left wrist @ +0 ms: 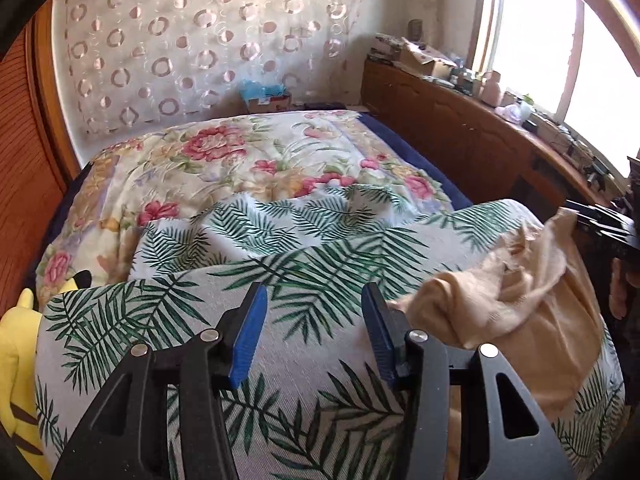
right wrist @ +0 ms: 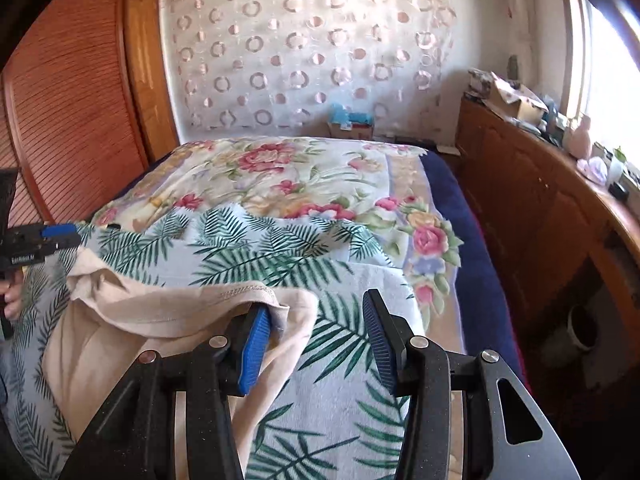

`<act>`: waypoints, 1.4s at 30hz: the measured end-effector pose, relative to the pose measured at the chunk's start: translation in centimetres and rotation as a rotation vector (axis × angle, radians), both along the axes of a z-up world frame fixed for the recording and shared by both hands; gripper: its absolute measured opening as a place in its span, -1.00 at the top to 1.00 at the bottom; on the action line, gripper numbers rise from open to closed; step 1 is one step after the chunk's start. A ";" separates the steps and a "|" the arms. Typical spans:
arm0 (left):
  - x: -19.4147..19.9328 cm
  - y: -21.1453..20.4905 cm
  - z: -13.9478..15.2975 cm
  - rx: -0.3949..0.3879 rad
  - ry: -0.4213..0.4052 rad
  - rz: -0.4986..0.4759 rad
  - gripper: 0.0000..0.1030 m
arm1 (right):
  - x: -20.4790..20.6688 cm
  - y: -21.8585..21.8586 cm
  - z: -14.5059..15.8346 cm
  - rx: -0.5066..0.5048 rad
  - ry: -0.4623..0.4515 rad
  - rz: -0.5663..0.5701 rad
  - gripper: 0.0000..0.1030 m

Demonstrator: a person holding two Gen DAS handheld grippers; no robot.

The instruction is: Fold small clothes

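Note:
A small beige garment (left wrist: pixel 516 292) lies crumpled on the palm-leaf cloth (left wrist: pixel 280 264) that covers the near part of the bed. It also shows in the right wrist view (right wrist: pixel 152 320), with a stitched hem folded over. My left gripper (left wrist: pixel 314 300) is open, its right finger touching the garment's left edge, nothing between the pads. My right gripper (right wrist: pixel 312 312) is open, its left finger lying against the garment's right hem. The right gripper also shows at the far right of the left wrist view (left wrist: pixel 600 220), and the left gripper at the far left of the right wrist view (right wrist: pixel 48 234).
A floral quilt (left wrist: pixel 224 160) covers the far part of the bed over a dark blue sheet (right wrist: pixel 464 240). A yellow plush toy (left wrist: pixel 20 360) sits at the near left. A wooden cabinet (right wrist: pixel 540 208) with clutter runs along the right. A louvred wooden door (right wrist: pixel 72 100) stands left.

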State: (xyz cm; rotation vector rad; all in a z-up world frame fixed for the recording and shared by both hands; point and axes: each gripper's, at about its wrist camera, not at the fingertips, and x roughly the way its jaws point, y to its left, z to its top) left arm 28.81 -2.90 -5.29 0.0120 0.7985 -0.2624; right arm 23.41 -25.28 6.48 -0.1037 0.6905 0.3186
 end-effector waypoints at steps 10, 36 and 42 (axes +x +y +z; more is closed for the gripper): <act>-2.1 -3.7 -0.2 -0.024 0.036 -0.162 0.01 | 4.8 -1.1 -0.9 -0.042 0.022 -0.076 0.79; 0.0 -6.2 -3.8 -0.077 0.143 -0.166 -0.27 | 1.4 -5.0 -6.4 0.129 0.258 0.052 -0.38; 0.4 -6.4 -3.8 -0.163 0.173 -0.207 0.51 | 1.7 -5.7 -7.0 0.204 0.271 0.132 0.28</act>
